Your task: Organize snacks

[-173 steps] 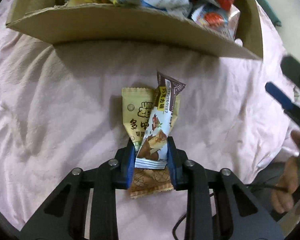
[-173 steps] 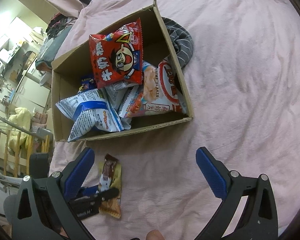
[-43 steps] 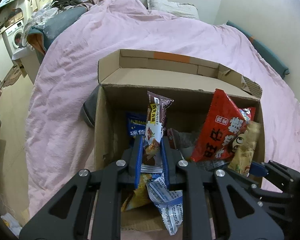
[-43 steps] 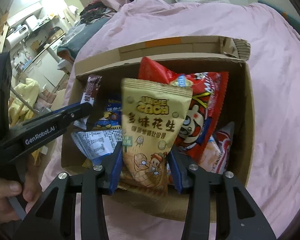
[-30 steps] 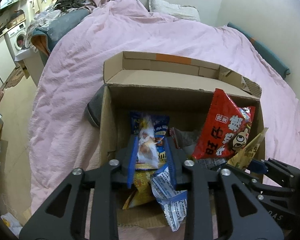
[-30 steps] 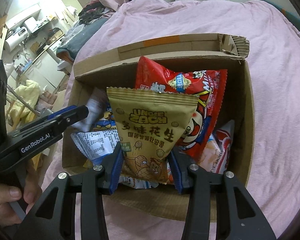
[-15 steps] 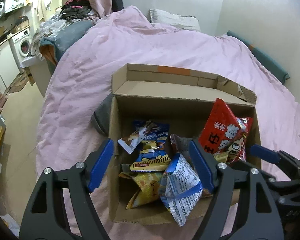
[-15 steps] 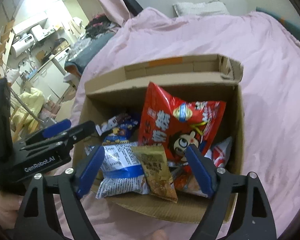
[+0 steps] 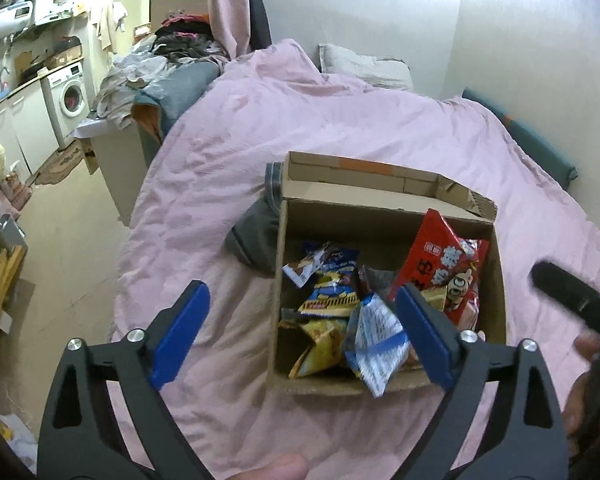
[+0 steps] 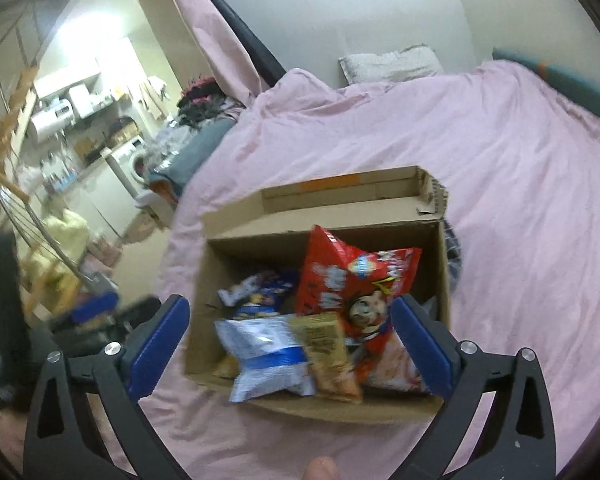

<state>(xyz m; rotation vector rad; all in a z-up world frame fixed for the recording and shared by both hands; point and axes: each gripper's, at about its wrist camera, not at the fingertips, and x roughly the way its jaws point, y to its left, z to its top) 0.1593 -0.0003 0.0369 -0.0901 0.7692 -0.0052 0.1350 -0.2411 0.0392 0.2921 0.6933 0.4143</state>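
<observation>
Both hand-held grippers, left (image 9: 302, 334) and right (image 10: 290, 346), gape empty above the box (image 10: 236, 264); peanut pack (image 10: 328, 356) lies lengthwise, 12-to-6.

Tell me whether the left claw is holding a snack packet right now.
No: the left claw is spread wide open with nothing between its blue pads, and the snack packets lie in the brown cardboard box beyond it.

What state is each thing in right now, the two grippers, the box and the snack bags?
left gripper: open, empty.
right gripper: open, empty.
cardboard box: flaps open, on the pink bedding.
red snack bag: upright inside the box.
peanut packet: lying in the box, near the front wall.
</observation>
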